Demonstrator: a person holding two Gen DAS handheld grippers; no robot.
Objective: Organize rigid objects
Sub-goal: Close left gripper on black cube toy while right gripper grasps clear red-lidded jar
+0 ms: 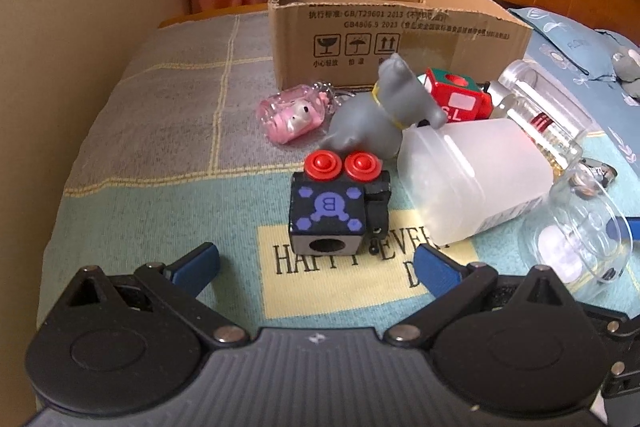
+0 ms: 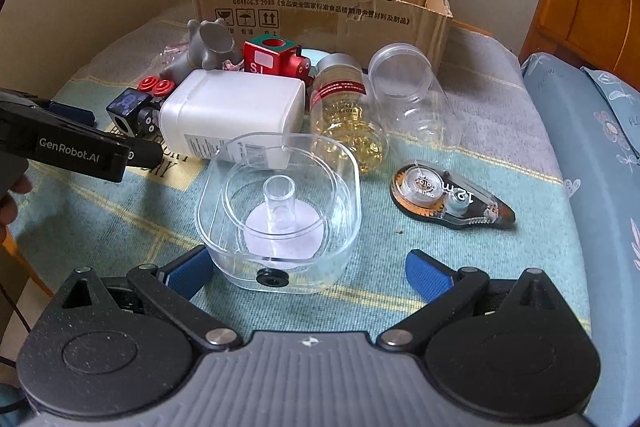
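On the bed, the black cube toy lies just ahead of the left claw — small, stiff, probably light, best pinched across its flat sides. That claw sits low and level, its blades apart and empty. Right of it, the clear square container looks slick and brittle — take it by the walls. The right claw stands spread behind it, gripping nothing.
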